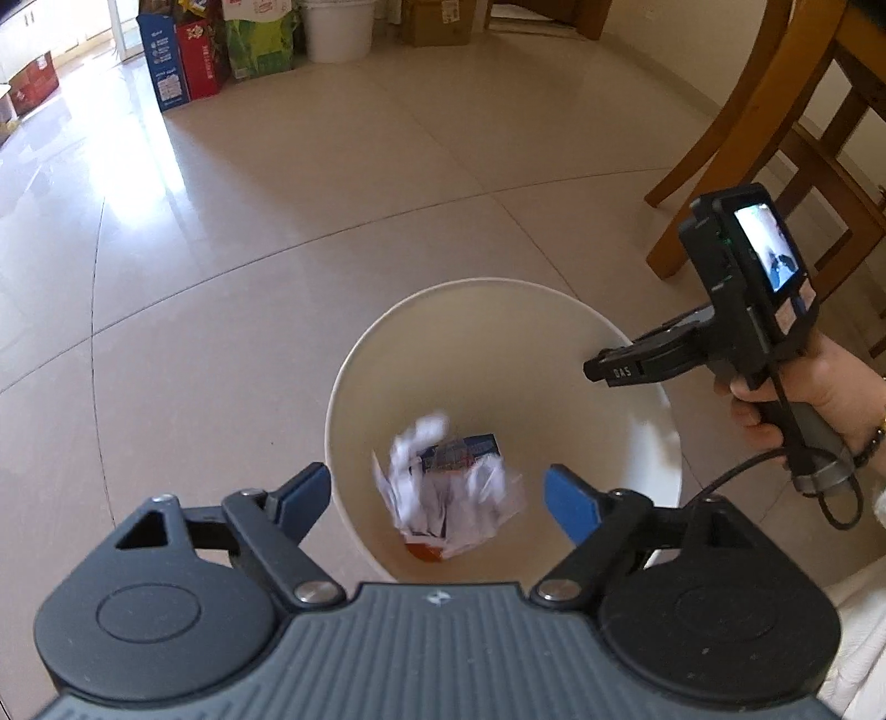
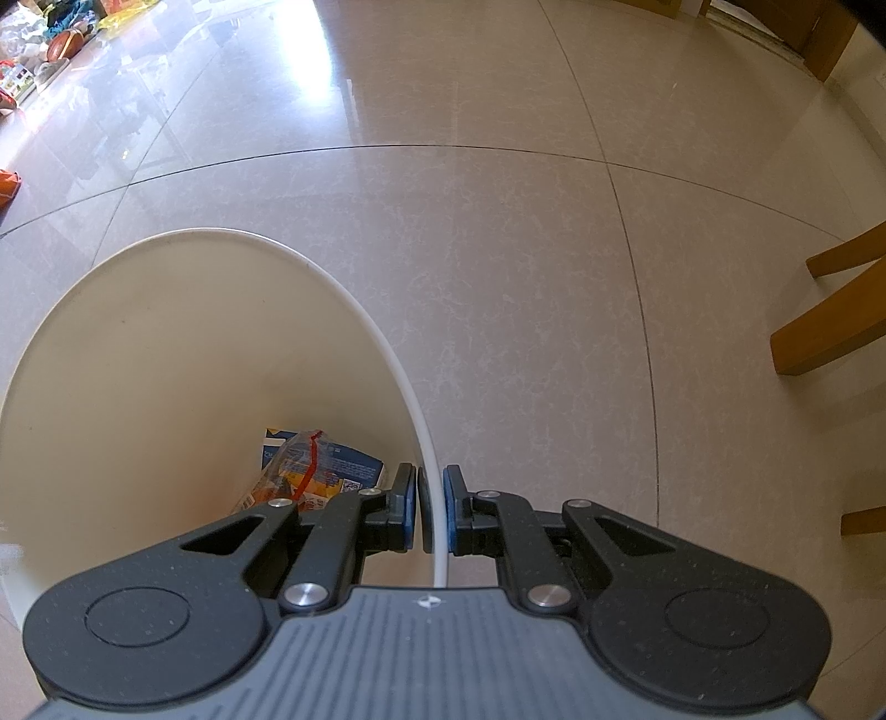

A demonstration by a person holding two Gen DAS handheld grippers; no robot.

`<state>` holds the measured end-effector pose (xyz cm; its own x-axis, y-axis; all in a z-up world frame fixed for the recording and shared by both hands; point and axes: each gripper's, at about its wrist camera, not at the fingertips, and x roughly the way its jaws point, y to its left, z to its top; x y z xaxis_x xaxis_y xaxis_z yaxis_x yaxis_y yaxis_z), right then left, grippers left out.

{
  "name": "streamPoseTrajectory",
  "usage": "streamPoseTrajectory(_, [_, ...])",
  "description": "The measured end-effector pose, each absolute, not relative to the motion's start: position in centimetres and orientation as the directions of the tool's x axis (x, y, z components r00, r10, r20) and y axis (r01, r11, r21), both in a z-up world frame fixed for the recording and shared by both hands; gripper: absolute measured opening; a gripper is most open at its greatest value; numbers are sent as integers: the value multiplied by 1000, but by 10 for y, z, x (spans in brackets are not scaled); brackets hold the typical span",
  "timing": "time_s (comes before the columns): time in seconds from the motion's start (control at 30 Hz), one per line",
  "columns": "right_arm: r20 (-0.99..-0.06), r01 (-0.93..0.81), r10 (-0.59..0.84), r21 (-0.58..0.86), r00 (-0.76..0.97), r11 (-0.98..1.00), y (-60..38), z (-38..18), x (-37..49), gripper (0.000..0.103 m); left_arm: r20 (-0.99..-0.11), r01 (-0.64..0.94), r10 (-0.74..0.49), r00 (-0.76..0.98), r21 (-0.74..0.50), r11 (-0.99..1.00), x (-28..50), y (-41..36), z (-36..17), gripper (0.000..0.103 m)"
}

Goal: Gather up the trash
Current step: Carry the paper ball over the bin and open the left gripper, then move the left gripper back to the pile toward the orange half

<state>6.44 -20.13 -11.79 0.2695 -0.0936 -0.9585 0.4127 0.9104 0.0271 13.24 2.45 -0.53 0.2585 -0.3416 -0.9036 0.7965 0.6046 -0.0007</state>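
A white trash bin (image 1: 498,285) stands on the tiled floor. My left gripper (image 1: 437,487) hangs open above its mouth, with nothing between its blue pads (image 1: 570,498). Below it a crumpled white paper (image 1: 443,498) looks blurred inside the bin, over a blue box (image 1: 476,446). My right gripper (image 2: 431,498) is shut on the bin's rim (image 2: 387,343), one pad inside the wall and one outside. In the right wrist view, a blue box (image 2: 354,471) and a clear wrapper with a red strip (image 2: 299,465) lie at the bin's bottom. A hand (image 1: 819,387) holds the right gripper (image 1: 598,368).
Wooden chair legs (image 1: 714,133) stand at the right of the bin, also seen as chair legs (image 2: 830,332) in the right wrist view. Cartons and bags (image 1: 188,61) and a white bucket (image 1: 338,27) line the far wall. Glossy floor tiles (image 2: 498,249) spread ahead.
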Motion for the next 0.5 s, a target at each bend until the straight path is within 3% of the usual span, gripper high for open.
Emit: streamPoseTrajectory(0.5, [-958,409,-96,23,269,912,-200,-118,64,12,-914,732,-266,306,48,679,132,64,-26,86])
